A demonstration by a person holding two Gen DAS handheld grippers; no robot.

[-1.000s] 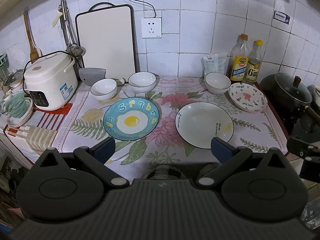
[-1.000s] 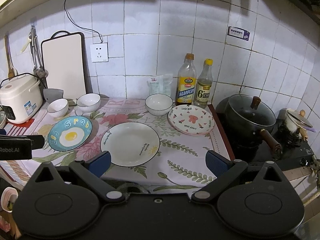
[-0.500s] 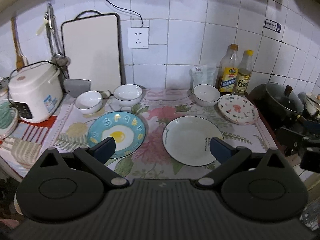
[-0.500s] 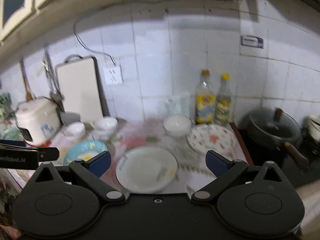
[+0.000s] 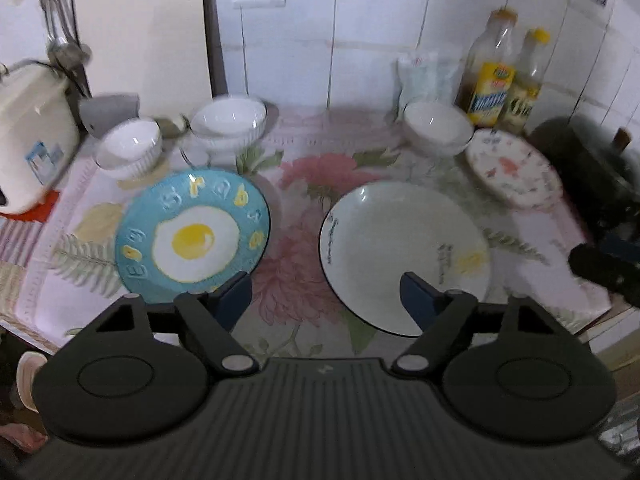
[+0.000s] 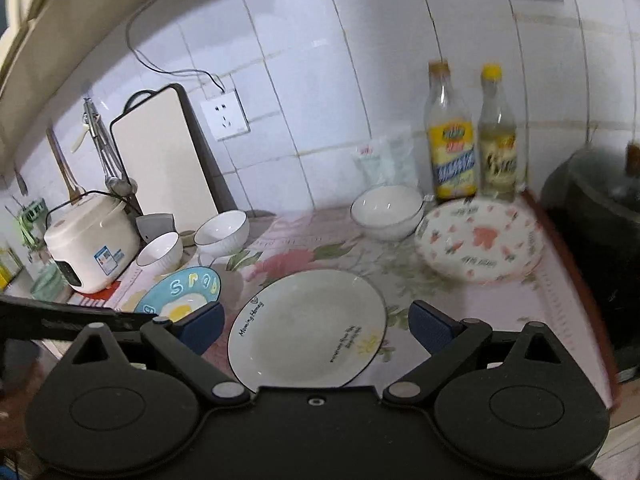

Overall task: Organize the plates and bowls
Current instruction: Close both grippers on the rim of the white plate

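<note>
On the floral cloth lie a blue fried-egg plate at left, a white plate in the middle and a pink-patterned plate at right. Three white bowls stand behind: two at back left, one at back right. My left gripper is open and empty, above the cloth between the blue and white plates. My right gripper is open and empty, over the near part of the white plate. The blue plate and pink plate also show in the right wrist view.
A rice cooker stands at the left edge, with a cutting board leaning on the tiled wall behind. Two bottles stand at the back right. A dark pot sits right of the counter.
Both grippers have moved forward and lower toward the plates, so the dishes look larger. The right wrist view has tilted. Both jaws stay open.
</note>
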